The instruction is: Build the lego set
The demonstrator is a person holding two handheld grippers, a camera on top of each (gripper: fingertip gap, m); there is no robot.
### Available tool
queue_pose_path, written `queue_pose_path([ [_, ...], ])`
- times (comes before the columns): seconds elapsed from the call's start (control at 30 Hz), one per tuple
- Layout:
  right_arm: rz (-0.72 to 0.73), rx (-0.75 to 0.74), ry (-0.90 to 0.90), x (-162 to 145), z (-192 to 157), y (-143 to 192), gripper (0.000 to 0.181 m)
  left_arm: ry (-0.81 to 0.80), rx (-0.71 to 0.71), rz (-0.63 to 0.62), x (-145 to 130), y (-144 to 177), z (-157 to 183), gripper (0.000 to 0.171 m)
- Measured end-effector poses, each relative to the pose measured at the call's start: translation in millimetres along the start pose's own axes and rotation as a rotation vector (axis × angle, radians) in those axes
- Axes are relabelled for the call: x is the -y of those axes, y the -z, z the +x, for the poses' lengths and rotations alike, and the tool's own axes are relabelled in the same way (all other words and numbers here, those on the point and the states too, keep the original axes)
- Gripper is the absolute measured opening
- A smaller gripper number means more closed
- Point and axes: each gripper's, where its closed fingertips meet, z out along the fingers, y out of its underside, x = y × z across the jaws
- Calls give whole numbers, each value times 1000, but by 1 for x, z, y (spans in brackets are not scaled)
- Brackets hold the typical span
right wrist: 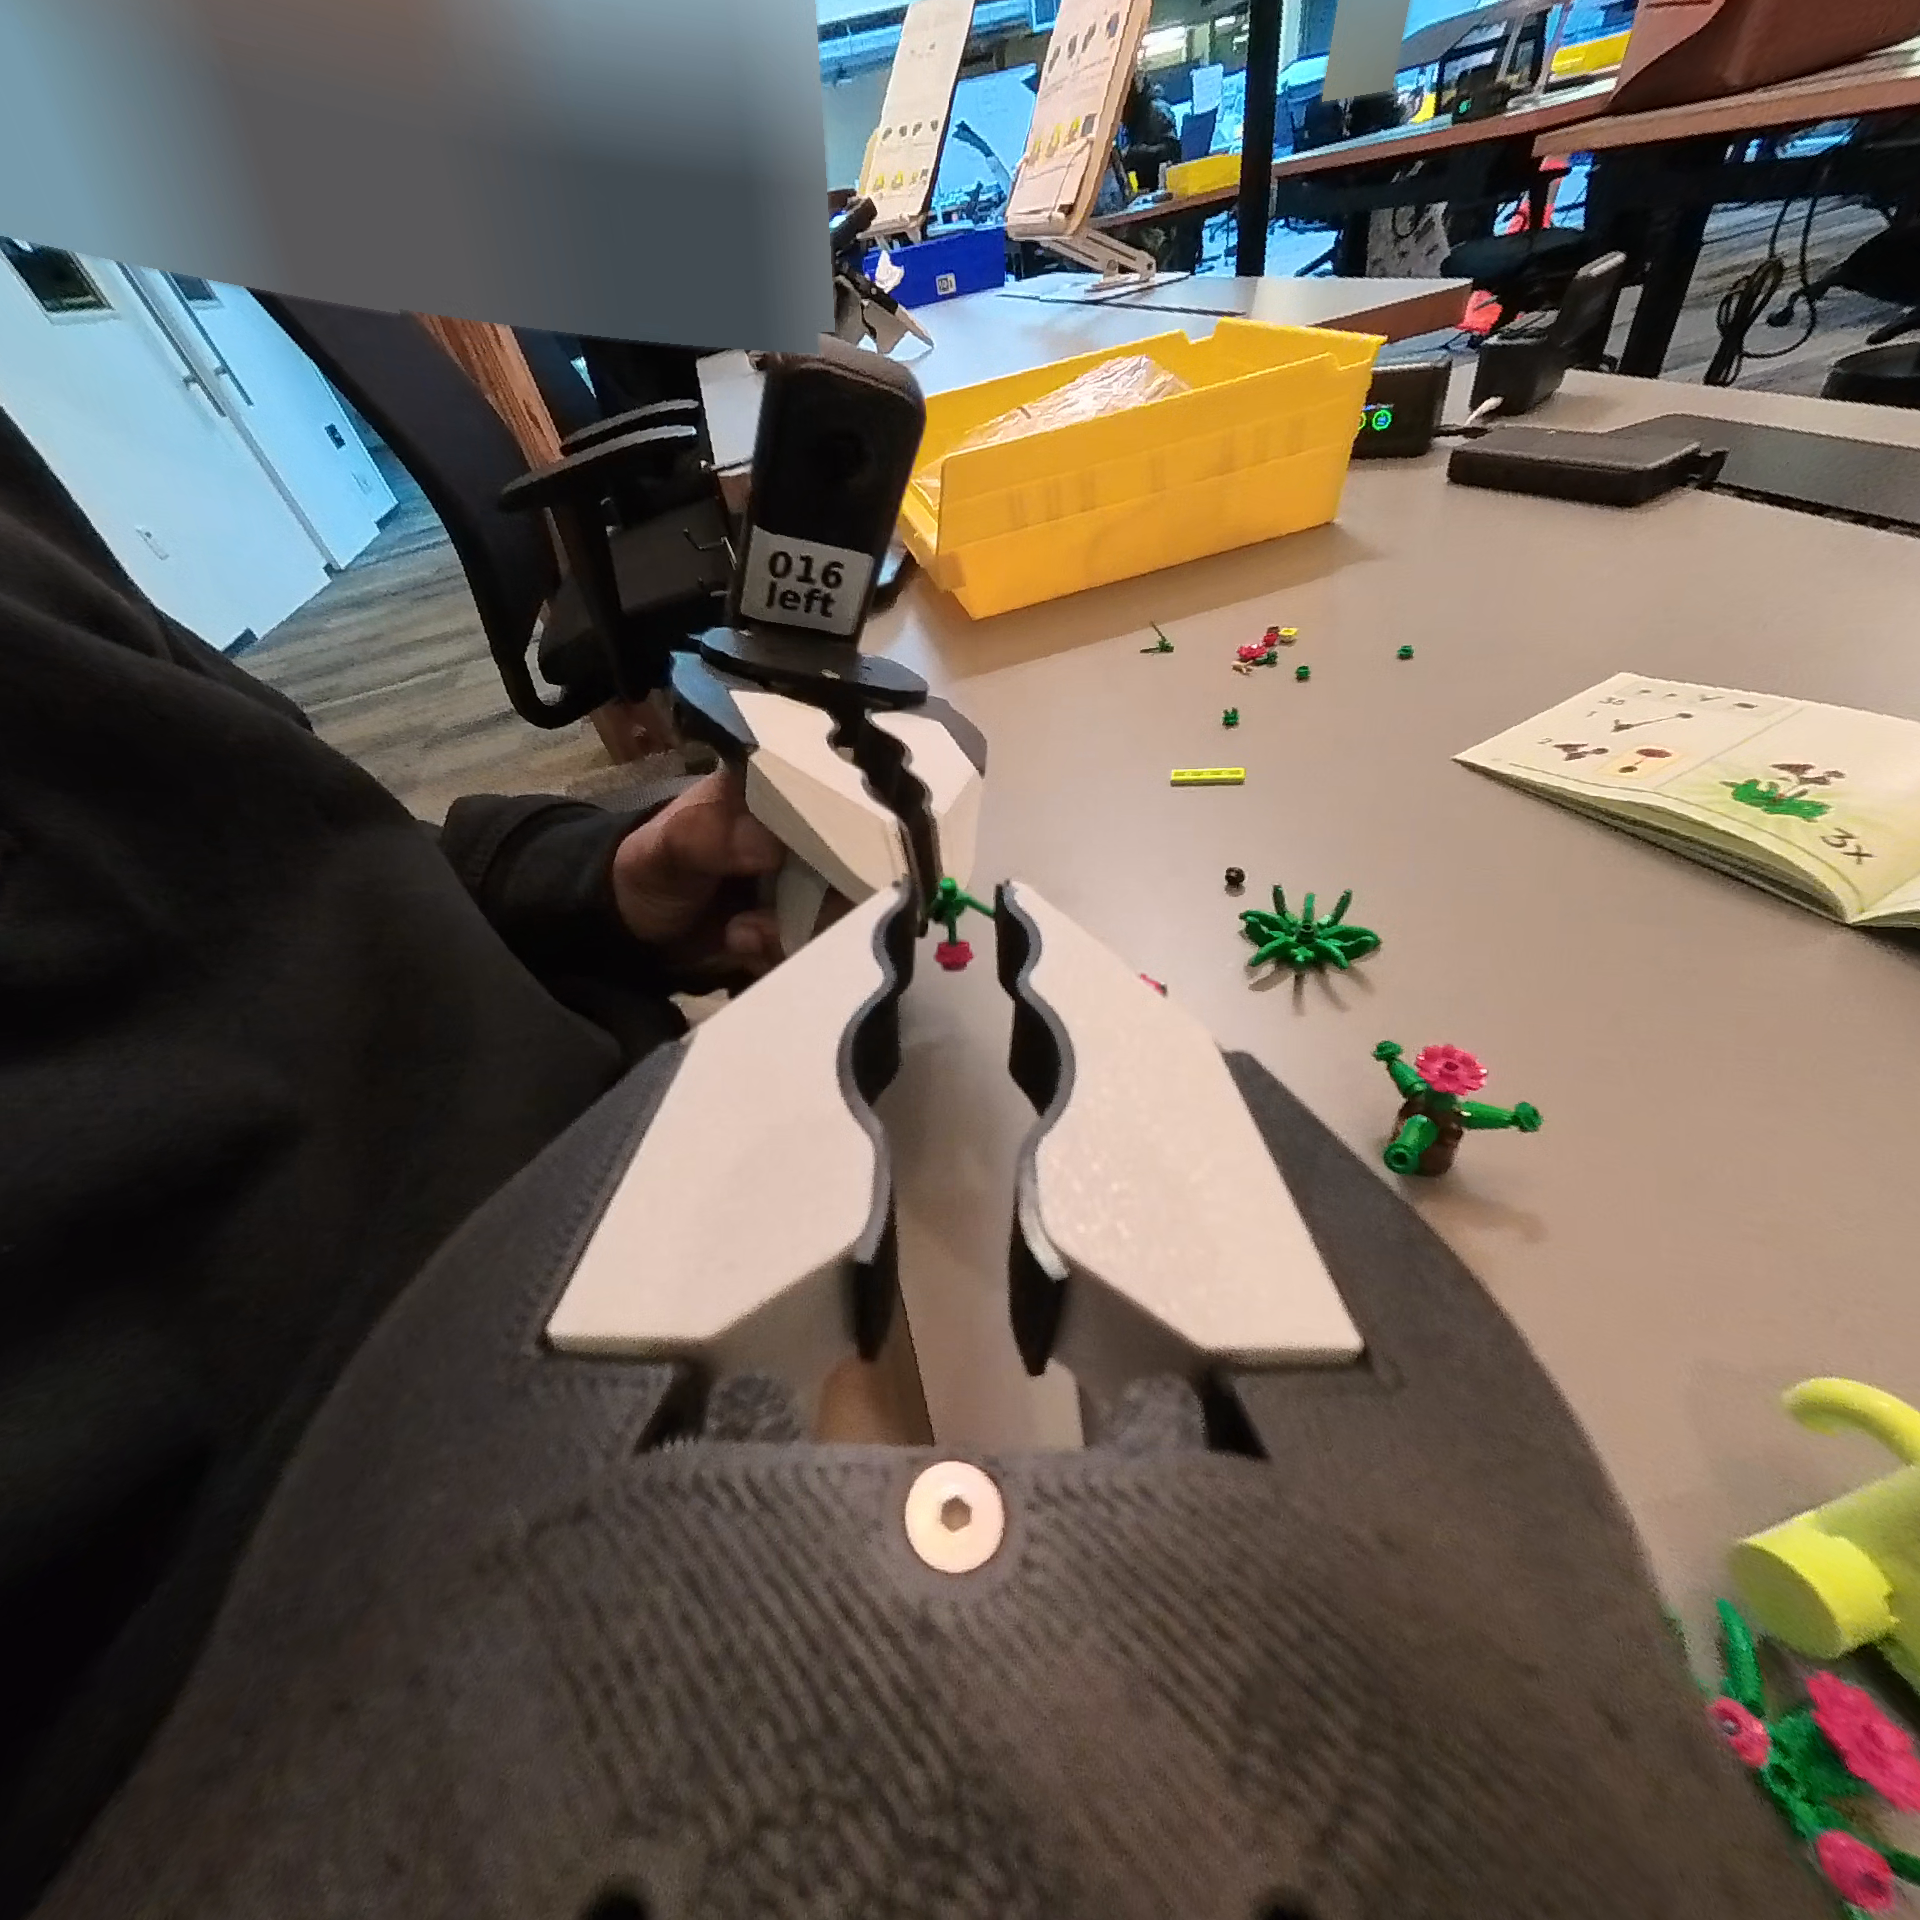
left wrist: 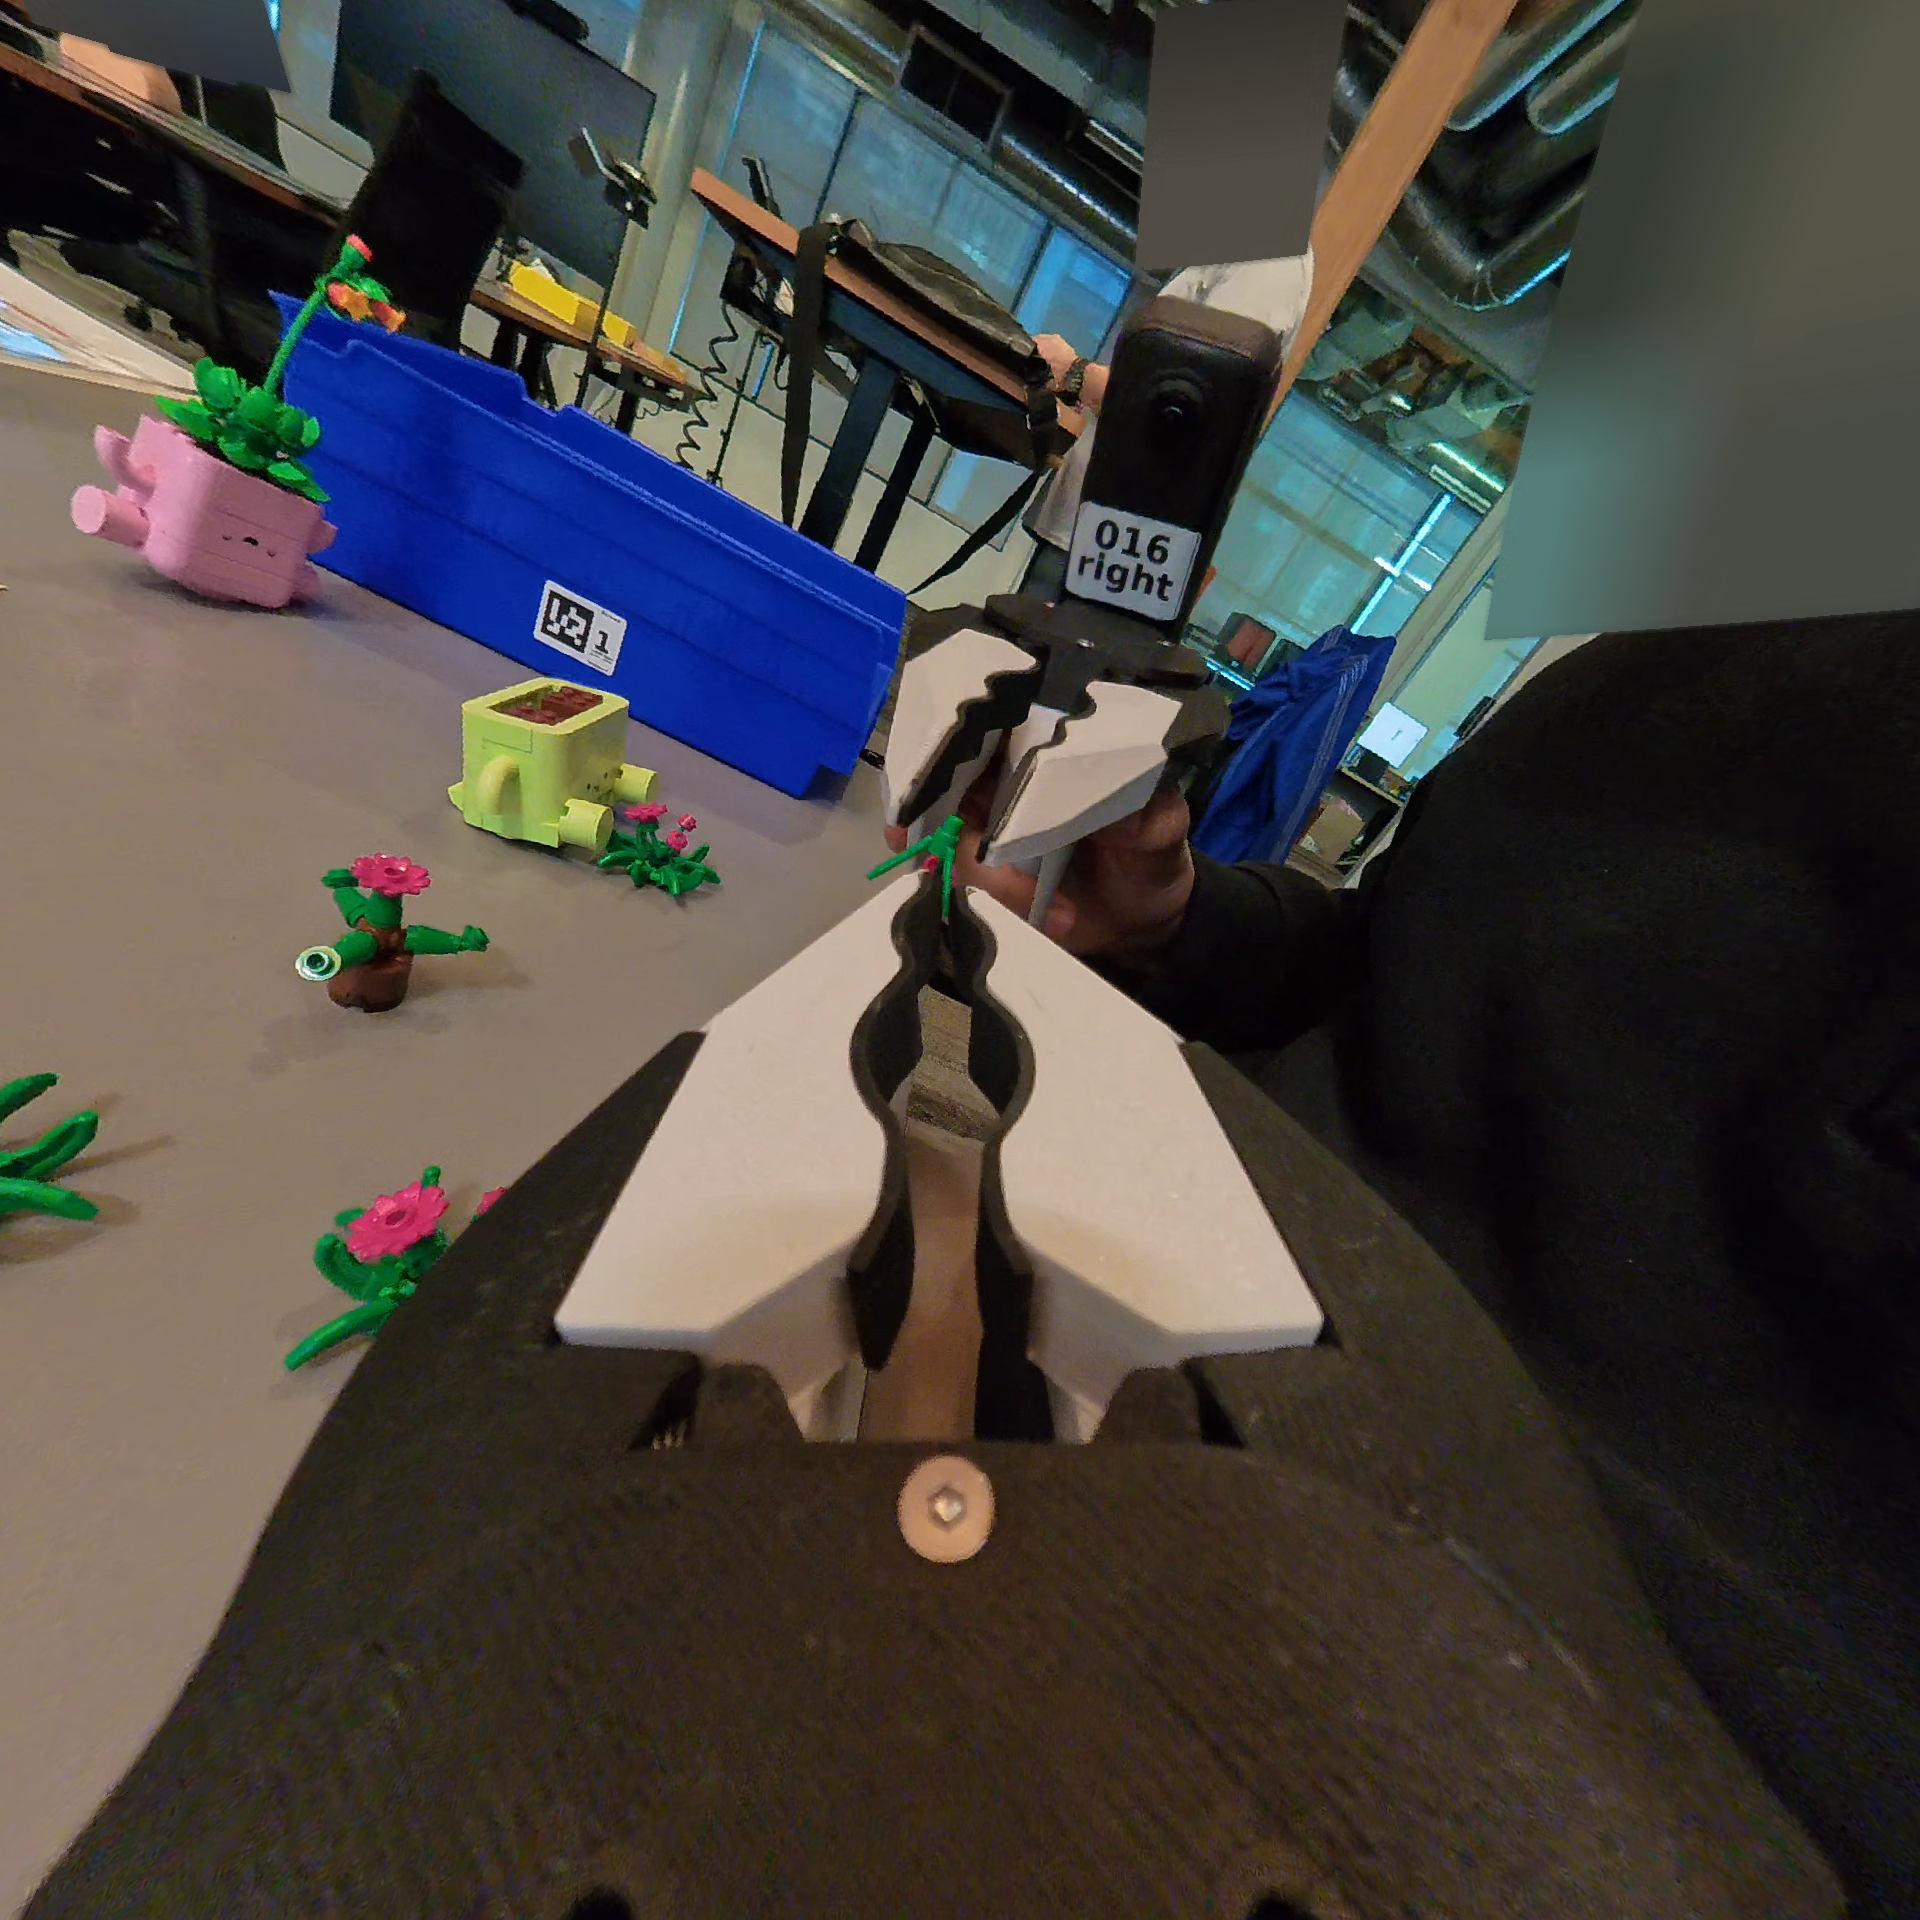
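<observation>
We have the left gripper [left wrist: 940,883] clamped on a thin green plastic stem [right wrist: 961,914] with a pink bud; right gripper [right wrist: 951,899] jaws apart beside it. Pink pot build [left wrist: 208,509] looks done; lime cube pot [left wrist: 545,764] sits empty and loose flowers remain, roughly mid-build.

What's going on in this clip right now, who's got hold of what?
A person holds a gripper in each hand above a grey table, building small Lego flowers. The left gripper is shut on a thin green stem piece with a tiny pink bud. The right gripper is open, its fingers either side of that stem, not yet closed. Finished bits sit around: a pink pot with a plant, a yellow-green pot, a small brown-potted flower and loose leaves. An instruction booklet lies open nearby.
</observation>
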Motion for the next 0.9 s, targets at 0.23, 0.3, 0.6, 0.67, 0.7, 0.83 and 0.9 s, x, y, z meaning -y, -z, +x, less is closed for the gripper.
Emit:
queue_pose_path([
  [0.23,-1,33,-45,-3,0,-1,4,-9,3,-5,-1,-2,0,0],
  [0.3,0,34,-53,-3,0,-1,4,-7,3,-7,-2,-2,0,0],
  [0.6,-21,-89,-58,-6,24,15,2,35,50,47,5,4,-12,19],
  [0.67,-109,-187,8,-22,38,21,2,46,79,68,8,9,-18,18],
  [0.7,-161,-235,52,-31,44,23,2,51,100,77,10,11,-22,16],
  [0.83,-335,-328,200,-66,51,18,2,66,144,107,14,18,-31,0],
  [0.9,-401,-347,256,-78,51,13,2,79,155,106,14,19,-35,0],
])
